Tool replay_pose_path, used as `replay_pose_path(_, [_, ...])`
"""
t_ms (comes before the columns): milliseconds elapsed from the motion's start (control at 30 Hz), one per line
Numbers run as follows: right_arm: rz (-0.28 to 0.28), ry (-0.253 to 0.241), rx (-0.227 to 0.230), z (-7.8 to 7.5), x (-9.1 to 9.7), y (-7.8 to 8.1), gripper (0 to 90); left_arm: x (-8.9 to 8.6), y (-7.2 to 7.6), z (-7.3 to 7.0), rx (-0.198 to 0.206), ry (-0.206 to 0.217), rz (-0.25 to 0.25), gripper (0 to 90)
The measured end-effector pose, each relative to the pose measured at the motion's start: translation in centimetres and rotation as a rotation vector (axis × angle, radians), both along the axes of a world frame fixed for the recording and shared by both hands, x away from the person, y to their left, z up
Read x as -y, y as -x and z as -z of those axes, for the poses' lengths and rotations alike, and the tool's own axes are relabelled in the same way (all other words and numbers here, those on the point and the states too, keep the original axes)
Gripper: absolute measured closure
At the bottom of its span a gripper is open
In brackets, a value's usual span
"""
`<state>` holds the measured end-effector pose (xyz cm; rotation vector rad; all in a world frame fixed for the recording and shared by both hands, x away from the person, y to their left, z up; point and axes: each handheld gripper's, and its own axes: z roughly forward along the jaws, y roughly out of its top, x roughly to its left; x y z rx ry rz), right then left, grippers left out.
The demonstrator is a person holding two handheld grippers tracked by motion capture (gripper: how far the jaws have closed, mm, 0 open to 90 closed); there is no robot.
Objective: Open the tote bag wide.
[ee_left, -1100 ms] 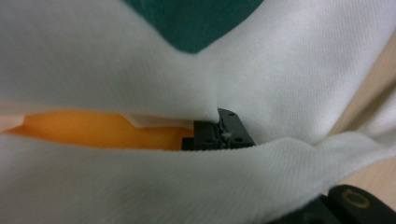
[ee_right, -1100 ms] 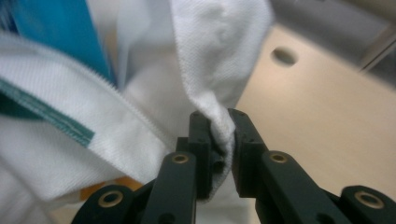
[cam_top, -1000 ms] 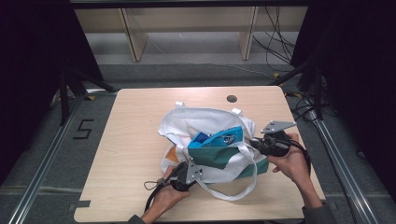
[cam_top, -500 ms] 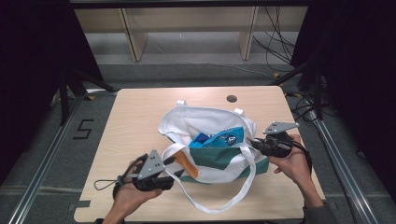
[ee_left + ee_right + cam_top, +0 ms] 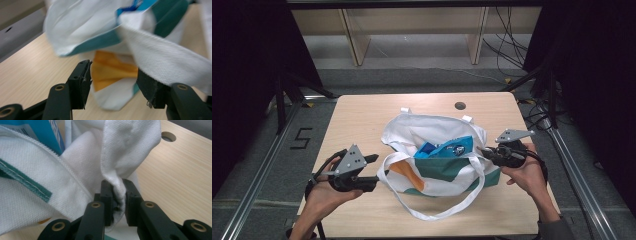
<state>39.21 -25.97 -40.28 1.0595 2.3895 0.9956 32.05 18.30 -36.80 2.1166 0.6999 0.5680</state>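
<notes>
A white tote bag with teal and orange print lies on the wooden table, its mouth held open. Blue packets sit inside it. Its long strap loops toward the front edge. My right gripper is at the bag's right rim, shut on a fold of white fabric; the jaws pinch it. My left gripper hovers just left of the bag, and its jaws have just been opening. In the left gripper view it is open, with the orange print beyond the gap and unclamped.
A round cable hole sits near the table's far edge. Bare tabletop lies to the left of the bag and behind it. Metal rails run along both sides of the table, and shelf legs stand on the floor beyond.
My left gripper let go of the bag's front, pulled back to the left and rose, its jaws now apart. The strap dropped onto the table. My right gripper kept its place.
</notes>
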Motion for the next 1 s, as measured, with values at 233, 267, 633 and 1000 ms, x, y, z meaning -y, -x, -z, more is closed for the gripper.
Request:
replay_pose_path(233, [-0.003, -0.007, 0.009, 0.0, 0.0, 0.0, 80.3, -1.6, -1.1, -0.5, 0.055, 0.049, -0.171, 45.2])
replay_pose_path(267, [-0.003, -0.003, 0.009, 0.0, 0.0, -0.1, 80.3, -1.4, -1.0, -0.8, 0.062, 0.097, -0.147, 45.3])
replay_pose_path(633, [-0.007, -0.013, 0.007, 0.1, 0.0, -0.1, 80.1, 4.9, -1.4, -1.4, 0.056, 0.184, 0.068, 37.1])
replay_pose_path(1000, [-0.008, -0.014, -0.006, 0.0, 0.2, -0.1, 80.3, 6.2, -1.9, 0.7, 0.083, -0.007, 0.214, 53.3])
